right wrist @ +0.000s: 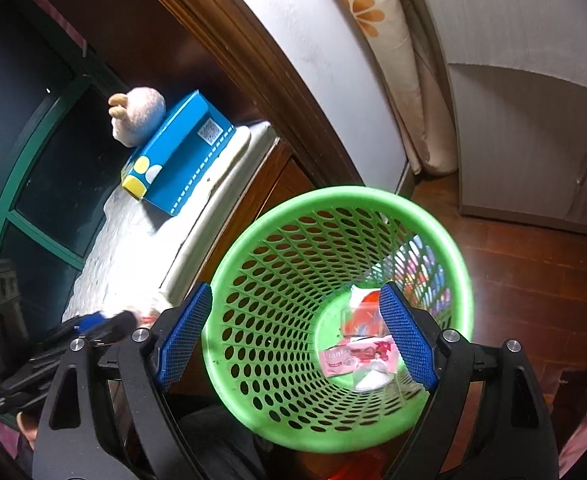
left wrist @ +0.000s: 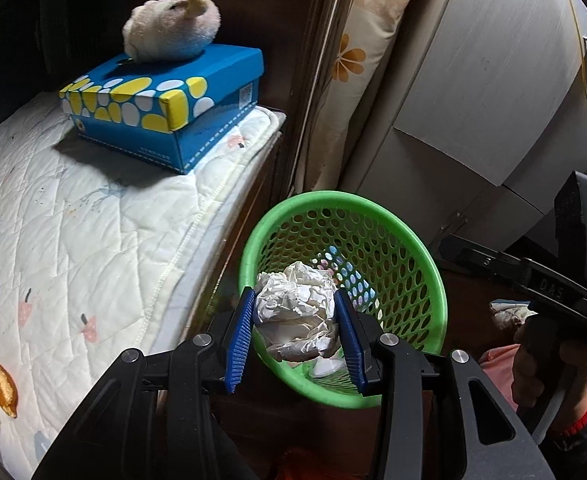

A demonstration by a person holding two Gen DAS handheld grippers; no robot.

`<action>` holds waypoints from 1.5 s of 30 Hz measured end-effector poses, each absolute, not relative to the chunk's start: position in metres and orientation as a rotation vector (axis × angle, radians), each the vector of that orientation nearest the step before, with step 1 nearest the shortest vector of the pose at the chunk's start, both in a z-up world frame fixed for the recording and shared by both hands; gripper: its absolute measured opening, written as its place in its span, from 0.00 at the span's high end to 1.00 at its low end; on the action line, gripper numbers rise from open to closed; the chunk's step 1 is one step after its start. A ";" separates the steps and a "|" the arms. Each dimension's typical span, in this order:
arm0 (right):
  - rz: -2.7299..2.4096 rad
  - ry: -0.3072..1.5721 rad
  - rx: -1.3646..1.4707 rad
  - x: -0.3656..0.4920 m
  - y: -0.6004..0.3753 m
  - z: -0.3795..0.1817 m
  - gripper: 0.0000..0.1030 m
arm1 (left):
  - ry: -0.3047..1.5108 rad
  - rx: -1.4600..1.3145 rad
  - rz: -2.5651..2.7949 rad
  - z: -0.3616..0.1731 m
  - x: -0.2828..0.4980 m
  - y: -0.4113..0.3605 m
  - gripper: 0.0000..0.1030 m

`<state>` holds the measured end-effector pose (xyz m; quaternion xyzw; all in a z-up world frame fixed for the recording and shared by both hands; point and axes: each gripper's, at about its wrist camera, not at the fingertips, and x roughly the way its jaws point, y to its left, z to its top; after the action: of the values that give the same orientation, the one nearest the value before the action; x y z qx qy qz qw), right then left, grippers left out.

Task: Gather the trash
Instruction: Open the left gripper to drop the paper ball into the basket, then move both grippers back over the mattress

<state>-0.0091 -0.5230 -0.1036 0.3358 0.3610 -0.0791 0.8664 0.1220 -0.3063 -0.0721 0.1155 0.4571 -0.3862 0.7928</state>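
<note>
My left gripper (left wrist: 293, 294) is shut on a crumpled ball of white paper (left wrist: 297, 312), its blue pads pressing both sides. It hangs just over the near rim of a green perforated basket (left wrist: 373, 208) on the floor. In the right wrist view my right gripper (right wrist: 296, 287) stands open above the same basket (right wrist: 333, 196), nothing between its fingers. At the basket's bottom lie a pink wrapper (right wrist: 357, 358) and a red-and-white wrapper (right wrist: 363, 312). A hand (left wrist: 549, 356) grips the other tool's handle at the right of the left wrist view.
A blue spotted tissue box (left wrist: 161, 108) with a plush toy (left wrist: 171, 28) on top sits on a quilted white pad (left wrist: 73, 232) left of the basket. Behind are a flower-print cushion (left wrist: 357, 60) and white cupboards (left wrist: 473, 80). Wooden floor (right wrist: 533, 280) lies to the right.
</note>
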 end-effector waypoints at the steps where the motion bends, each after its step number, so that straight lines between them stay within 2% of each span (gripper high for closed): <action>1: -0.168 0.749 0.701 -0.012 -0.524 -0.101 0.17 | 0.993 0.251 -0.839 -0.075 0.121 -0.311 0.62; 7: -0.172 0.725 0.728 -0.025 -0.527 -0.099 0.17 | 1.025 0.282 -0.860 -0.092 0.115 -0.332 0.60; 10: -0.170 0.721 0.733 -0.028 -0.527 -0.098 0.17 | 1.031 0.286 -0.863 -0.096 0.113 -0.336 0.54; 11: -0.169 0.718 0.734 -0.029 -0.527 -0.098 0.17 | 1.033 0.283 -0.861 -0.096 0.113 -0.335 0.47; 12: -0.170 0.717 0.733 -0.030 -0.527 -0.097 0.17 | 1.029 0.282 -0.856 -0.096 0.113 -0.335 0.45; 19: -0.139 0.708 0.733 -0.030 -0.514 -0.089 0.17 | 1.007 0.258 -0.832 -0.084 0.109 -0.311 0.43; 35: 0.037 0.753 0.597 0.013 -0.421 -0.062 0.17 | 0.900 0.101 -0.559 -0.036 0.119 -0.159 0.43; 45: 0.189 0.803 0.475 0.059 -0.345 -0.055 0.17 | 0.869 -0.033 -0.323 -0.027 0.134 -0.042 0.43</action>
<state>0.0587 -0.3449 -0.0549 0.2287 0.3867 0.0909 0.8887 0.1339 -0.0421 -0.0269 -0.0159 0.4190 -0.1559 0.8944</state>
